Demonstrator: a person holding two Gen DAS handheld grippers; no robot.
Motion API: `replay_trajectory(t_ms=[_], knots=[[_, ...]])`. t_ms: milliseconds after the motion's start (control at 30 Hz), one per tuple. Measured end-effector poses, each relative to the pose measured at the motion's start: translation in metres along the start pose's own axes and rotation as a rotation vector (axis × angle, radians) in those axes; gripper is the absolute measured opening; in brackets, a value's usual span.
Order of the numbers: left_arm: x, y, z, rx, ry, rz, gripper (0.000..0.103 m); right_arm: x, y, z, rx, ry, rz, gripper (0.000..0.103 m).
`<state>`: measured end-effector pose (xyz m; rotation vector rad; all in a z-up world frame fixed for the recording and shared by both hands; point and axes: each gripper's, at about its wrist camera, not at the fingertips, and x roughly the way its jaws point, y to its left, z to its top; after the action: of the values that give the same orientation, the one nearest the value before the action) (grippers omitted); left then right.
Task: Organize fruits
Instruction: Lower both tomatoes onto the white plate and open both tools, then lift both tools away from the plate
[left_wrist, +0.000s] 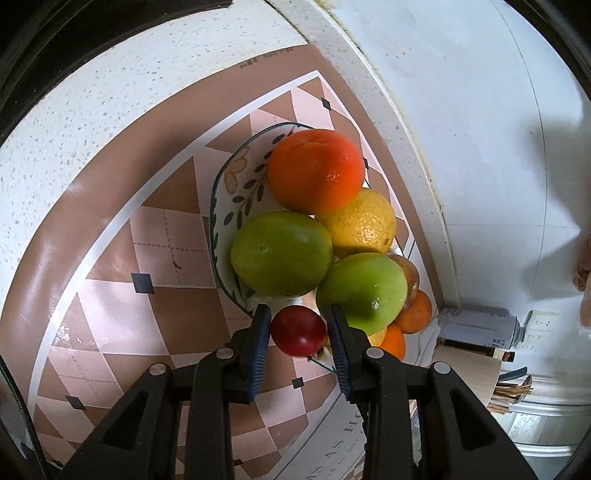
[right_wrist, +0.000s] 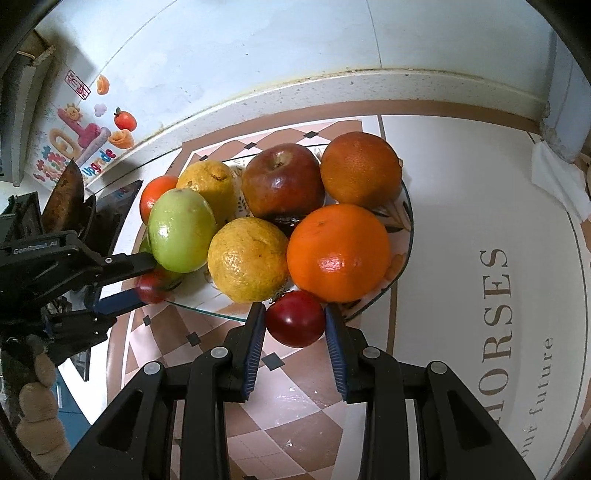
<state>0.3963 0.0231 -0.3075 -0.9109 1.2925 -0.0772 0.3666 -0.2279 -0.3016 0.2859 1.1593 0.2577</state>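
A patterned plate (left_wrist: 225, 192) holds a heap of fruit: a large orange (left_wrist: 316, 171), a lemon (left_wrist: 360, 223), two green apples (left_wrist: 280, 253) and small oranges (left_wrist: 415, 312). My left gripper (left_wrist: 298, 315) is shut on a small red fruit (left_wrist: 299, 330) at the plate's near edge. In the right wrist view the same plate (right_wrist: 408, 221) carries an orange (right_wrist: 338, 253), a yellow citrus (right_wrist: 247, 258), a dark red apple (right_wrist: 282, 182) and a green apple (right_wrist: 181, 229). My right gripper (right_wrist: 294, 312) is shut on a second small red fruit (right_wrist: 294, 318) at the plate's rim. The left gripper (right_wrist: 142, 278) shows at the left.
The plate stands on a brown diamond-patterned mat (left_wrist: 140, 266) on a speckled white counter (left_wrist: 92, 99), close to a white wall (left_wrist: 461, 110). A can (left_wrist: 480, 326) and a holder of chopsticks (left_wrist: 511, 391) stand at the right. A white mat with lettering (right_wrist: 495, 295) lies right of the plate.
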Motion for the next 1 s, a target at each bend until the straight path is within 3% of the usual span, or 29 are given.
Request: replay_trajectory(t_ms=[300,433,533,633,667,733,800,867,1000], knots=[[0.003,0.002,-0.004,-0.013,-0.01,0.029,0.029,0.002,0.005,0.001,-0.011,0.004,0.015,0.037],[0.001,-0.005,-0.014,0.073,-0.016,0.145,0.031,-0.005,-0.004,0.0,0.026,-0.009,0.018,0.065],[0.0,-0.011,-0.024,0.158,-0.027,0.229,0.035,-0.013,-0.011,0.0,0.057,-0.015,0.014,0.067],[-0.001,-0.017,-0.032,0.241,-0.034,0.299,0.036,-0.027,-0.015,0.0,0.058,-0.027,-0.039,0.084],[-0.003,-0.021,-0.035,0.274,-0.043,0.32,0.041,-0.032,-0.014,0.0,0.045,-0.028,-0.08,0.091],[-0.008,-0.031,-0.042,0.36,-0.075,0.379,0.058,-0.039,-0.015,0.0,0.031,-0.021,-0.122,0.093],[-0.014,-0.044,-0.049,0.447,-0.118,0.436,0.085,-0.045,-0.014,-0.001,0.021,-0.004,-0.164,0.095],[-0.02,-0.054,-0.057,0.525,-0.162,0.494,0.097,-0.05,-0.012,-0.004,0.008,0.0,-0.189,0.097],[-0.03,-0.06,-0.064,0.595,-0.208,0.536,0.097,-0.07,-0.002,-0.01,-0.001,-0.035,-0.219,0.098]])
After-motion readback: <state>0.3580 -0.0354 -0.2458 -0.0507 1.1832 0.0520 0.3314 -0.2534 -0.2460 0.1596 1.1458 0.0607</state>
